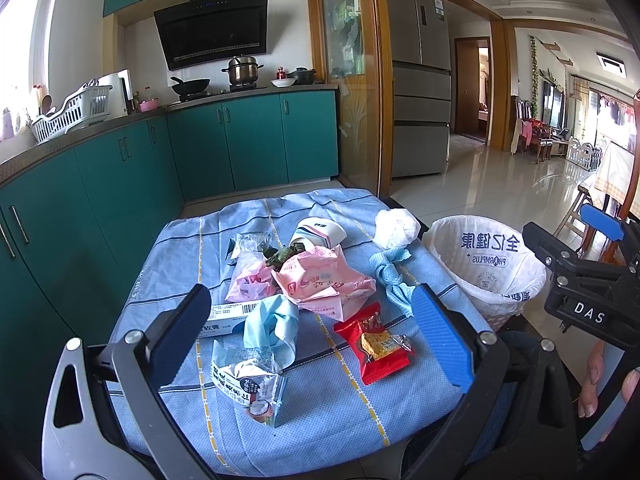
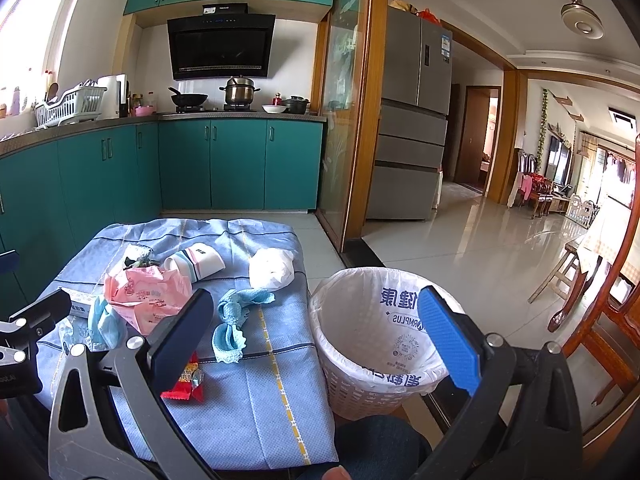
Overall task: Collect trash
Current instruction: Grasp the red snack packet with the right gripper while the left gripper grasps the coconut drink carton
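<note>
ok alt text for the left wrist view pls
Open left gripper hovers over a blue cloth littered with trash: pink wrappers, a red snack pack, a white wad. A lined bin stands to the right.

"DAS" on right gripper (image 1: pixel 588 312), mirrored "全亿健康" and "PHARMPLUS" on bin liner (image 1: pixel 490 256), "软膏" on white box (image 1: pixel 224 320)

Scattered wrappers (image 1: pixel 324 280), lined bin (image 1: pixel 486 264) beside, seemingly empty
</note>
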The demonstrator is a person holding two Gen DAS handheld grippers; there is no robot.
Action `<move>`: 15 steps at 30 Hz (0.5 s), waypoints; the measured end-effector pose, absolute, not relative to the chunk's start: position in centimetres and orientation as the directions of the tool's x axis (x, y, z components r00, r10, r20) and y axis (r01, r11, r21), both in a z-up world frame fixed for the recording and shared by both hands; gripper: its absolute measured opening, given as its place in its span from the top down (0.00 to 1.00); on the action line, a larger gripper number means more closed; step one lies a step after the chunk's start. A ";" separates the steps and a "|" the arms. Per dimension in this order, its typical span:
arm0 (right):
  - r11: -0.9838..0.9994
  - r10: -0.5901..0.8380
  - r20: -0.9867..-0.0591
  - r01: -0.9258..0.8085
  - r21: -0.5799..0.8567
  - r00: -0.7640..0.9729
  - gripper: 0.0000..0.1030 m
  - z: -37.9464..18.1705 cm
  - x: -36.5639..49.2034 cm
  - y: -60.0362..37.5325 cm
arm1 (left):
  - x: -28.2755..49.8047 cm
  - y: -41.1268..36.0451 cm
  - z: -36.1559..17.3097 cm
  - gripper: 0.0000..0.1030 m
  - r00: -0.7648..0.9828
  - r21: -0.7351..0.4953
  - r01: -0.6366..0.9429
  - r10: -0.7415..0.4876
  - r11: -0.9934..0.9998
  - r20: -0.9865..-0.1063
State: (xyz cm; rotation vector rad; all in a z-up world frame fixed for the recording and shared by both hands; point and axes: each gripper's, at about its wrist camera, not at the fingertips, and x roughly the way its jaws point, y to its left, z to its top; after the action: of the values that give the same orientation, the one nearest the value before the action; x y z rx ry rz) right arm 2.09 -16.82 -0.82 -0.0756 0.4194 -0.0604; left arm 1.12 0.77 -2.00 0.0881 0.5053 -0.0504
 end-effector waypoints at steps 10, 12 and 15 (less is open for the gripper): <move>0.995 -0.084 -0.415 0.053 -0.087 0.906 0.03 -0.6 2.6 -17.1 | 1.8 0.9 -2.3 0.03 0.868 0.081 0.064 -0.015 0.995 -0.497; 0.996 -0.077 -0.439 0.045 -0.083 0.895 0.03 -0.9 3.2 -17.2 | 2.3 1.6 -2.6 0.03 0.864 0.097 0.023 0.029 0.995 -0.503; 0.997 -0.027 -0.525 -0.015 -0.075 0.851 0.03 -2.2 5.1 -16.9 | 3.9 3.7 -3.4 0.03 0.837 0.125 -0.082 0.136 0.989 -0.530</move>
State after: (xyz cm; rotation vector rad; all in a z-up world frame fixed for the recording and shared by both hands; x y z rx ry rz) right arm 5.06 -16.90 -2.20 -0.0779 0.5534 -0.0059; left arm 3.88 3.74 -3.41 0.0988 0.5677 0.1156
